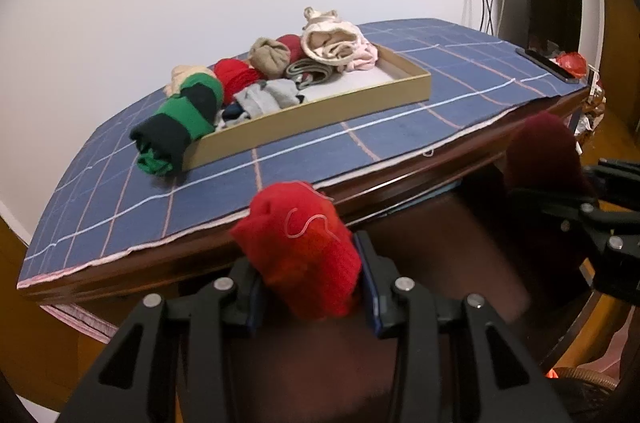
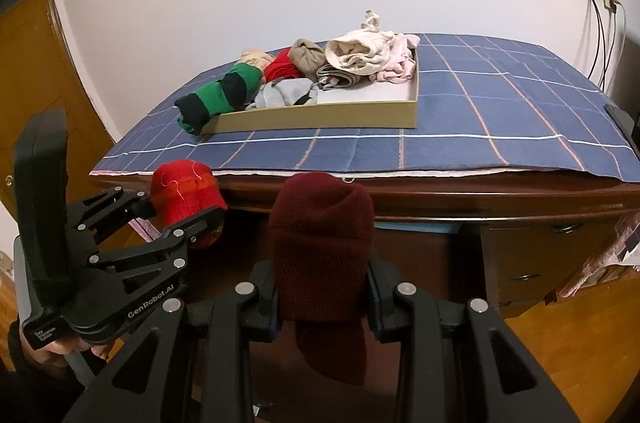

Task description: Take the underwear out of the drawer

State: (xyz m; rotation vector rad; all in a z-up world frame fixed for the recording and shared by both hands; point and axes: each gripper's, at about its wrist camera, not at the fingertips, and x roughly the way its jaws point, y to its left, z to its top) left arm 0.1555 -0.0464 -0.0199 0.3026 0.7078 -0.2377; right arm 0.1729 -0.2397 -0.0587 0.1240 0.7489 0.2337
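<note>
A shallow tan drawer tray (image 1: 320,115) (image 2: 320,121) lies on the blue checked tablecloth, packed with rolled garments: a green and black roll (image 1: 180,119) (image 2: 218,95), red, grey, tan and cream pieces. My left gripper (image 1: 310,275) (image 2: 180,213) is shut on a bright red rolled garment (image 1: 304,247) (image 2: 186,189), held in front of the table's near edge. My right gripper (image 2: 324,287) is shut on a dark maroon rolled garment (image 2: 322,243) (image 1: 540,151), also in front of the table edge, to the right of the left one.
The wooden table (image 2: 480,193) has drawers (image 2: 540,263) below its right side. A dark laptop (image 1: 554,11) and a red bag (image 1: 572,63) sit at the far right corner. Cables (image 2: 600,35) hang from a wall socket. A hand (image 2: 60,345) holds the left gripper's handle.
</note>
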